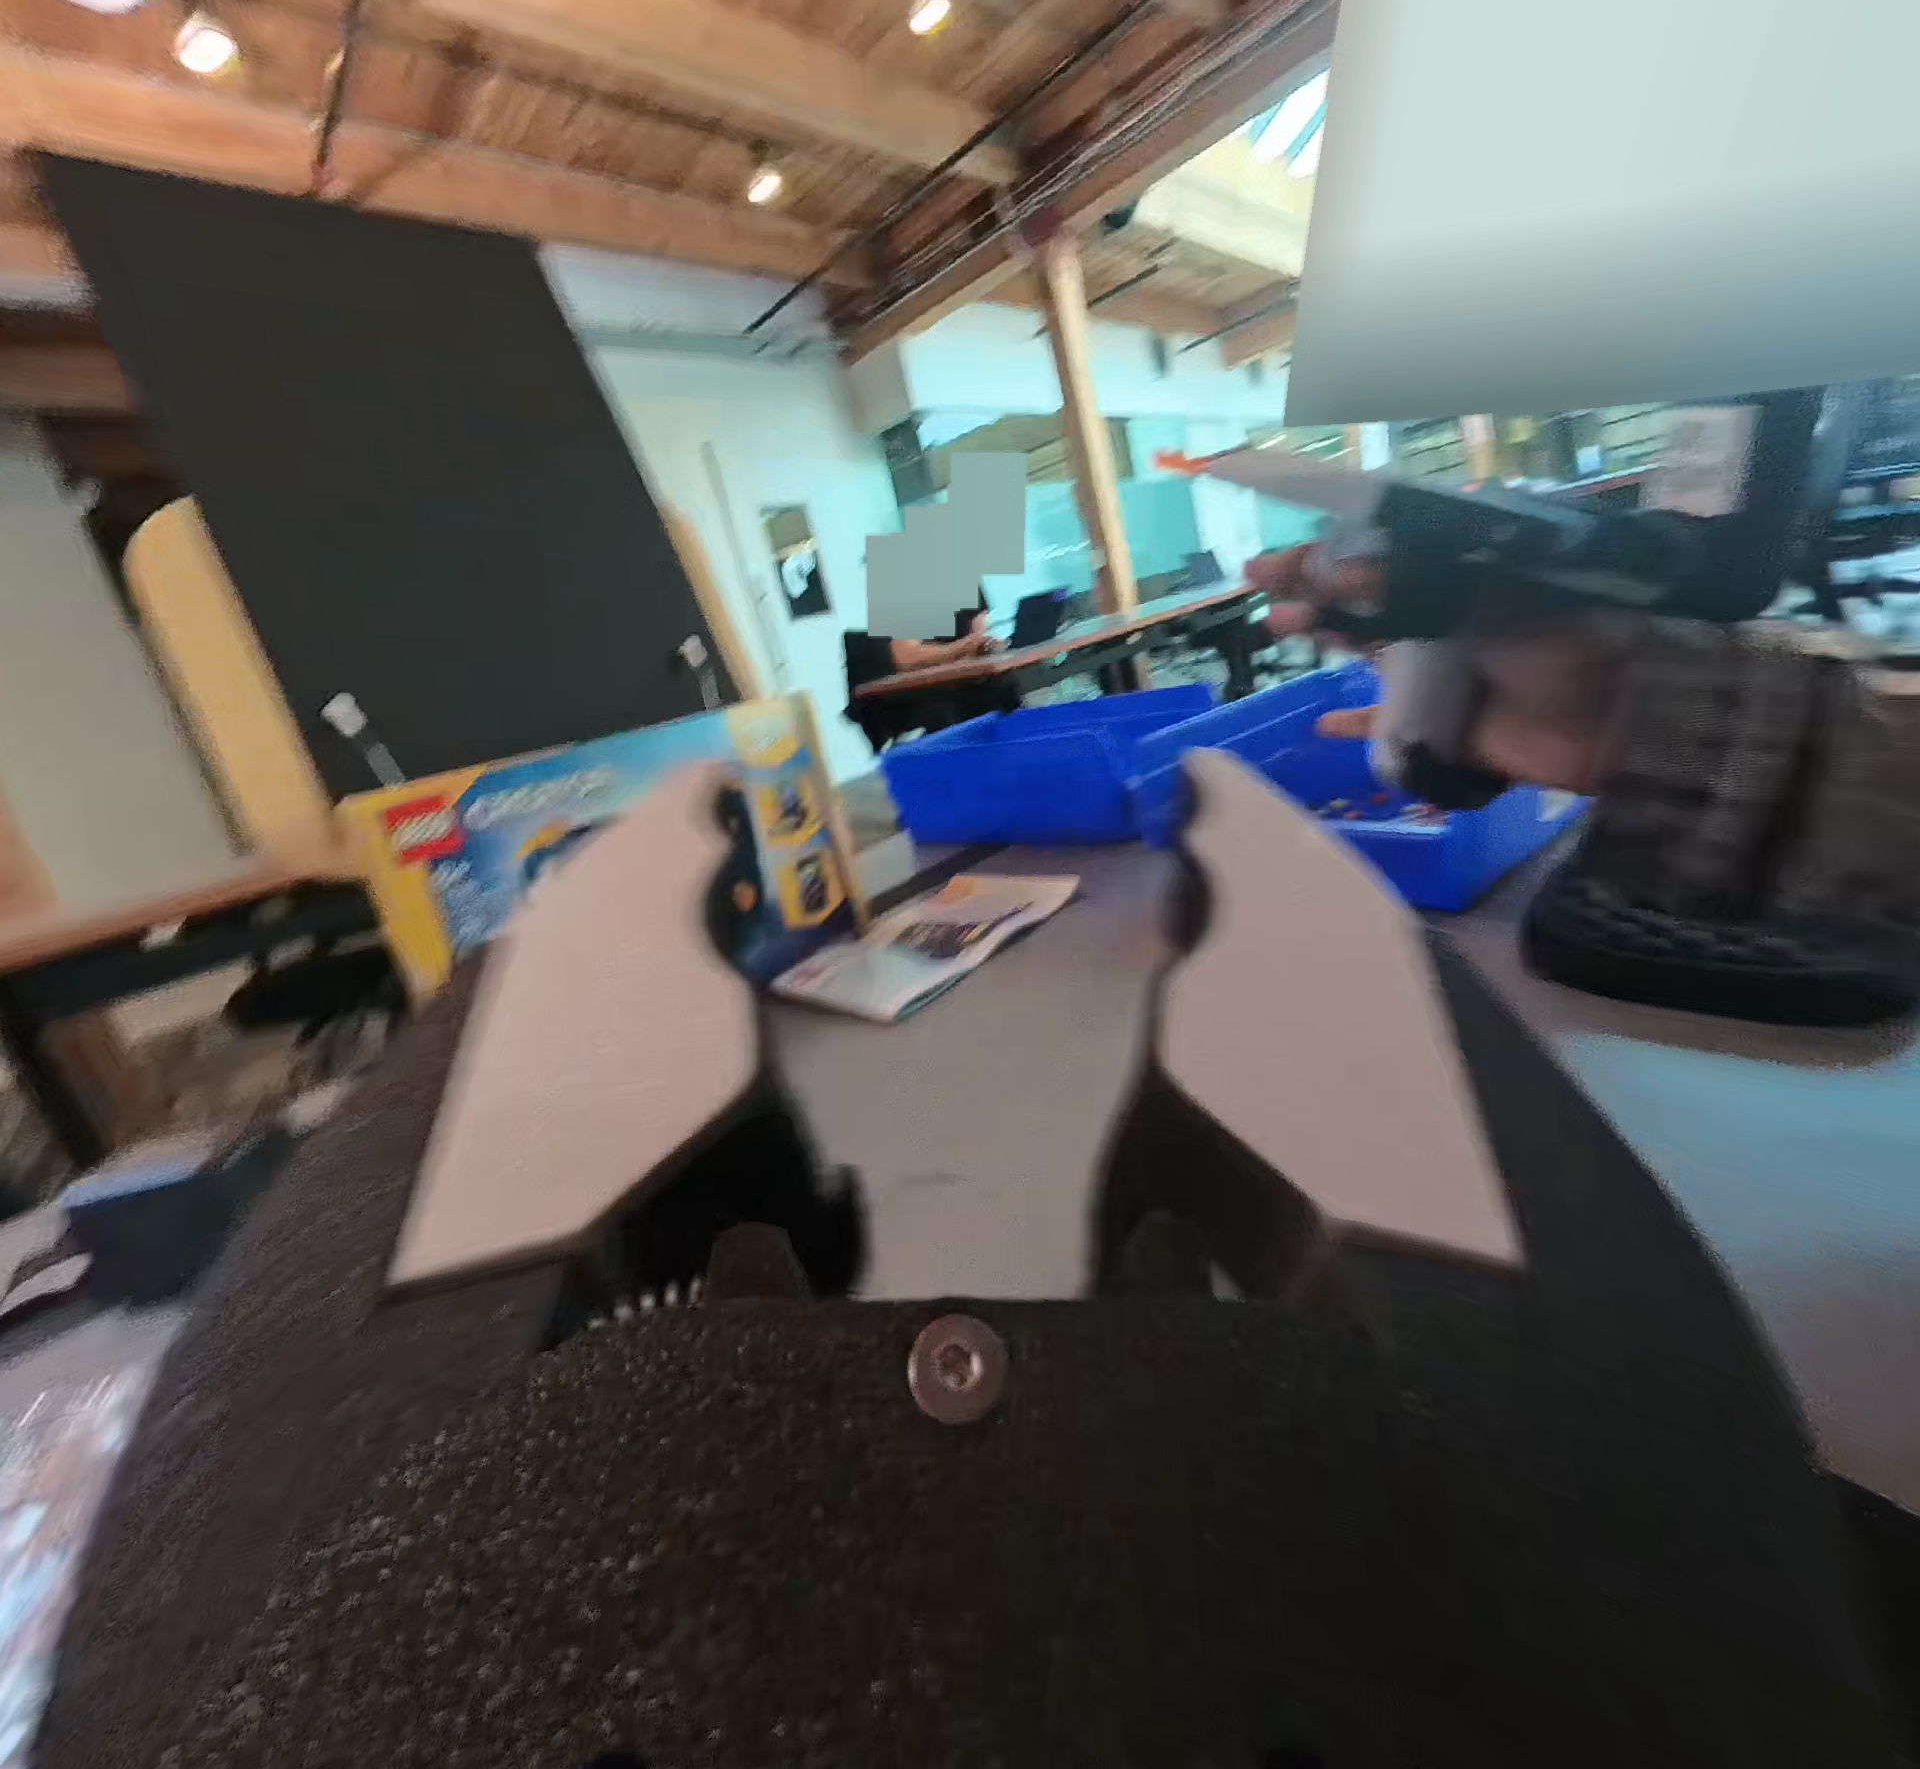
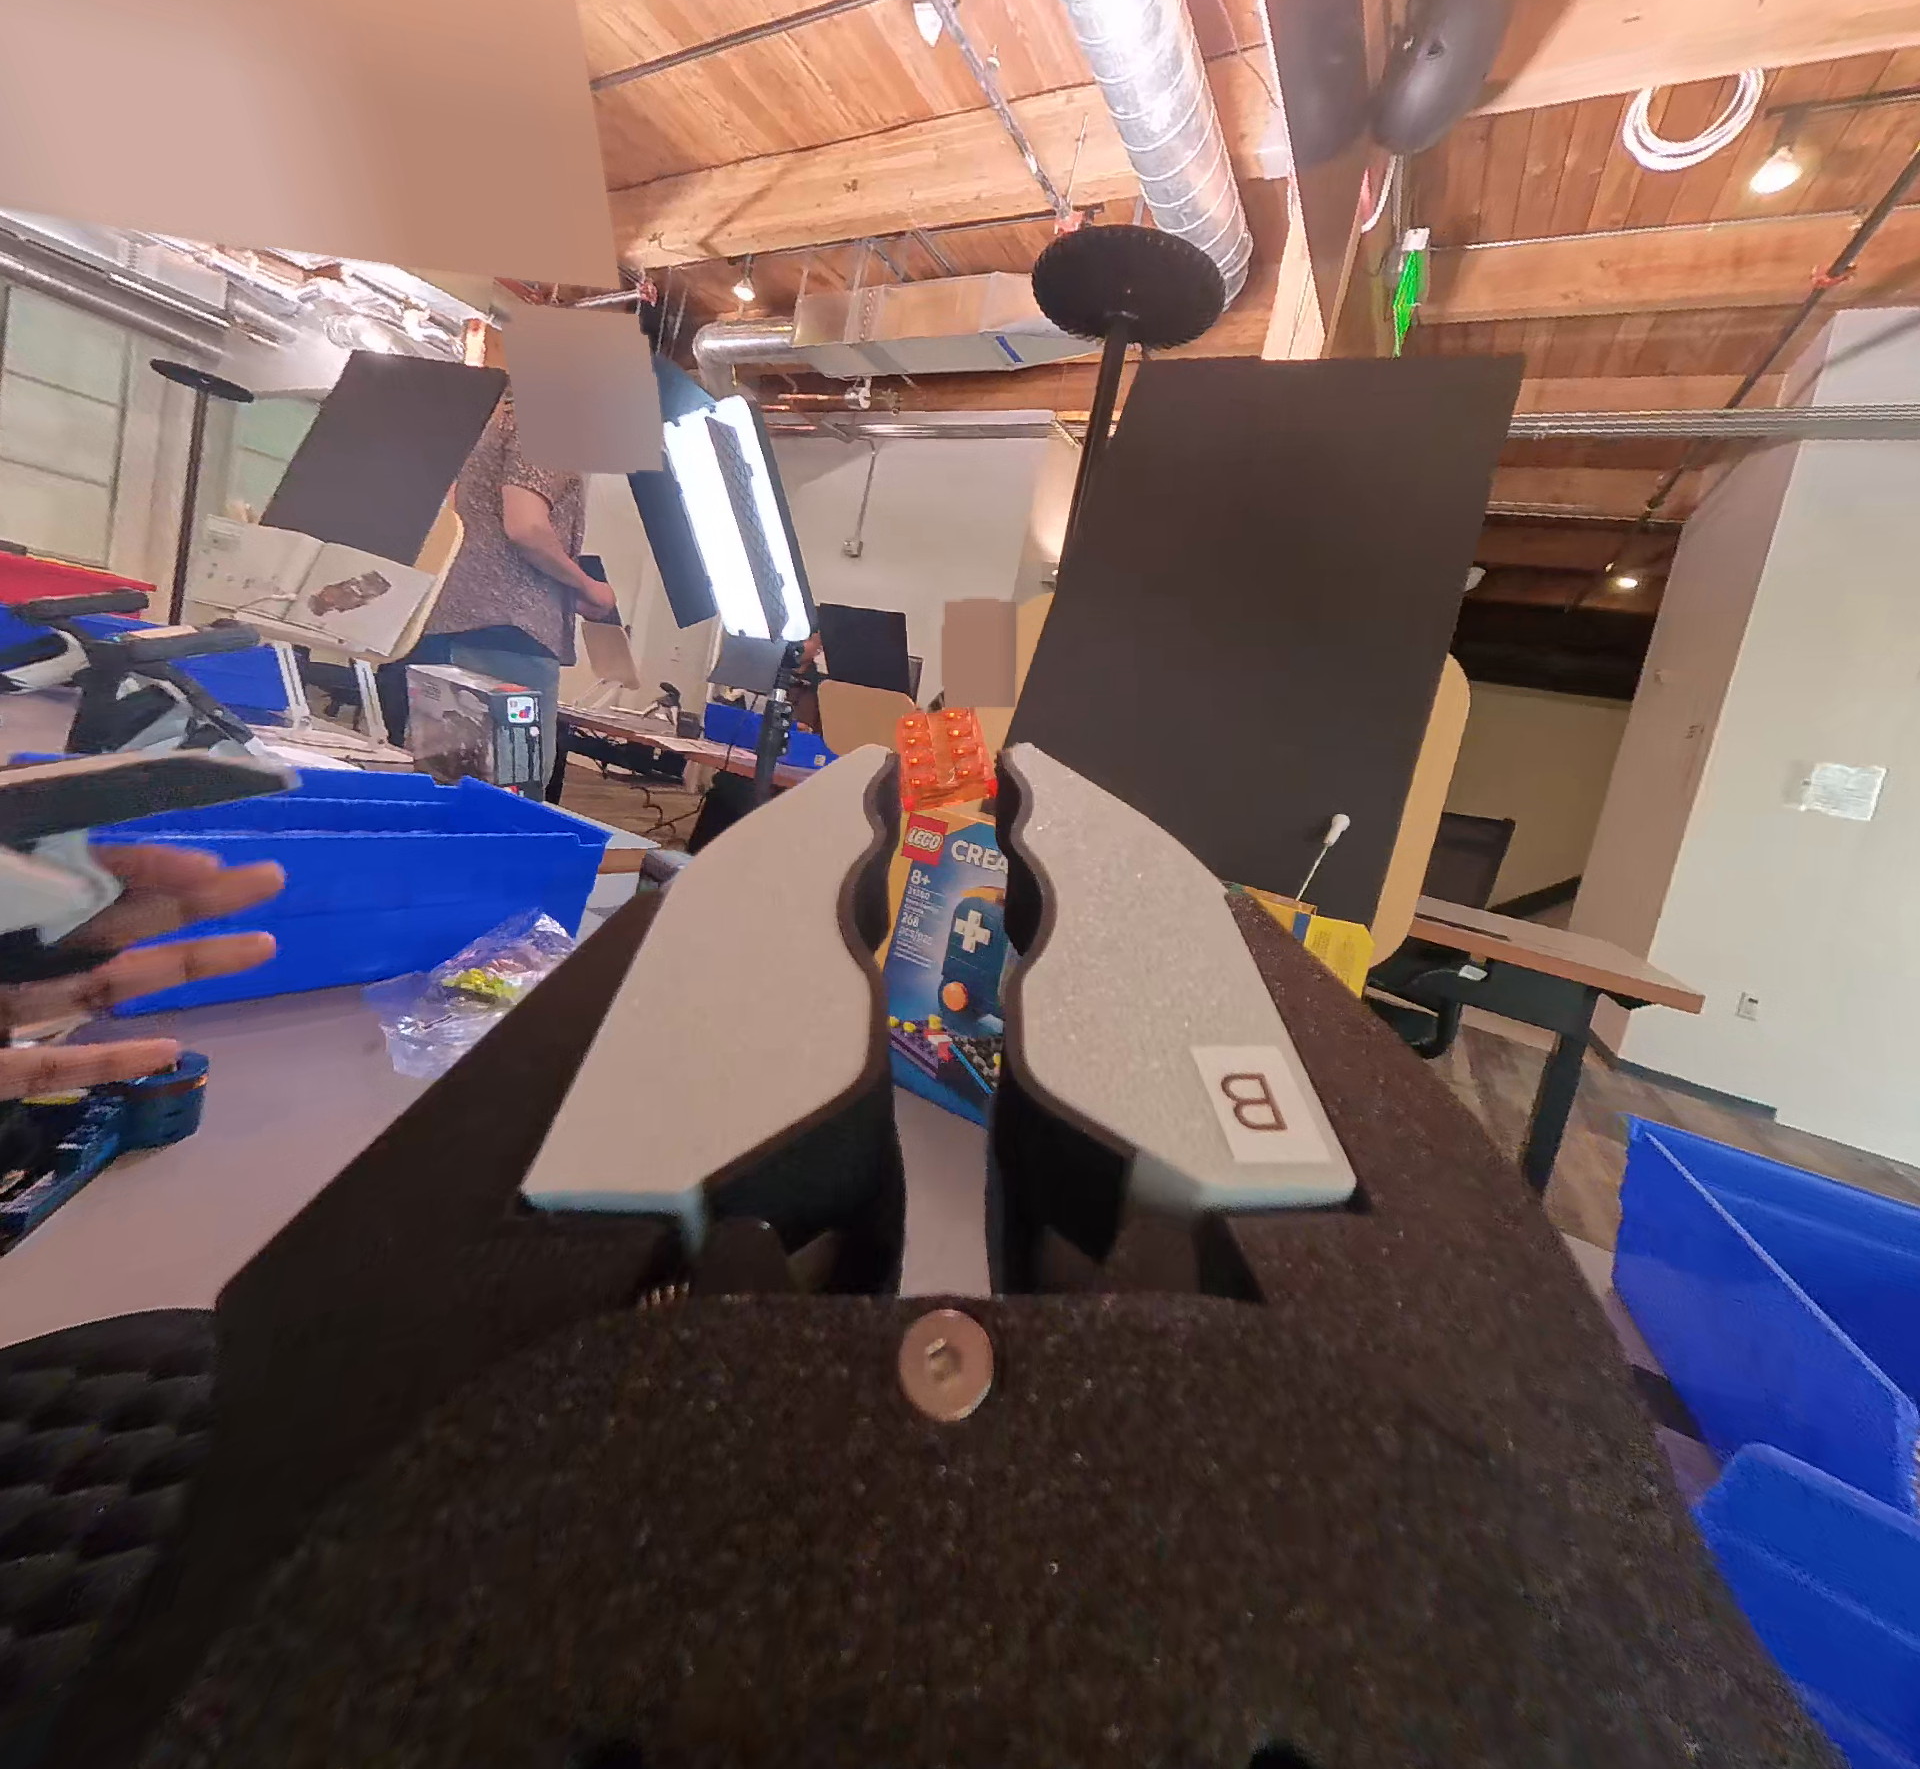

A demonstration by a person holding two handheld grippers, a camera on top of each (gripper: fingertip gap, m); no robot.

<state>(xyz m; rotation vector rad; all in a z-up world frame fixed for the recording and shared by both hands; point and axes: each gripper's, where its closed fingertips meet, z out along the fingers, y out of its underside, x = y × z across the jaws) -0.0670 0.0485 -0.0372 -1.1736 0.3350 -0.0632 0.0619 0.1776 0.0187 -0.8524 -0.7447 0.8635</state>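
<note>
Pinching a translucent orange brick (image 2: 943, 755) at its very fingertips, the right tool (image 2: 945, 769) holds it lifted above the worktop (image 2: 312, 1137); the studded, glassy block sits squeezed between two flat grey fingers (image 2: 748, 981) with wavy inner edges and a fine sandpaper-like grain. A white square sticker (image 2: 1259, 1104) lies on the right finger, and the tool's body is rough black speckled plastic with a round steel screw (image 2: 945, 1376). Just beyond the fingers stands a glossy cardboard toy box (image 2: 940, 950), blue and yellow. To the left on the smooth grey worktop lies a crinkled clear plastic bag (image 2: 473, 981) of small parts, then a hard blue plastic bin (image 2: 364, 878) with straight walls. A hand (image 2: 156, 940) shows at the left edge beside a blue round-cornered built piece (image 2: 156, 1096). More blue bins (image 2: 1787, 1304) sit at the lower right.

The left tool (image 1: 951, 826) stands spread wide, nothing between its matte grey fingers (image 1: 613, 1013); this view is blurred. Ahead of it the same kind of toy box (image 1: 582, 826) stands upright, with a thin paper booklet (image 1: 925, 940) lying flat beside it. Farther right are two blue bins (image 1: 1029, 774), and the other tool (image 1: 1507, 556) hangs above them. A dark woven, ribbed mass (image 1: 1725, 836) sits at the right edge; I cannot tell what it is.
</note>
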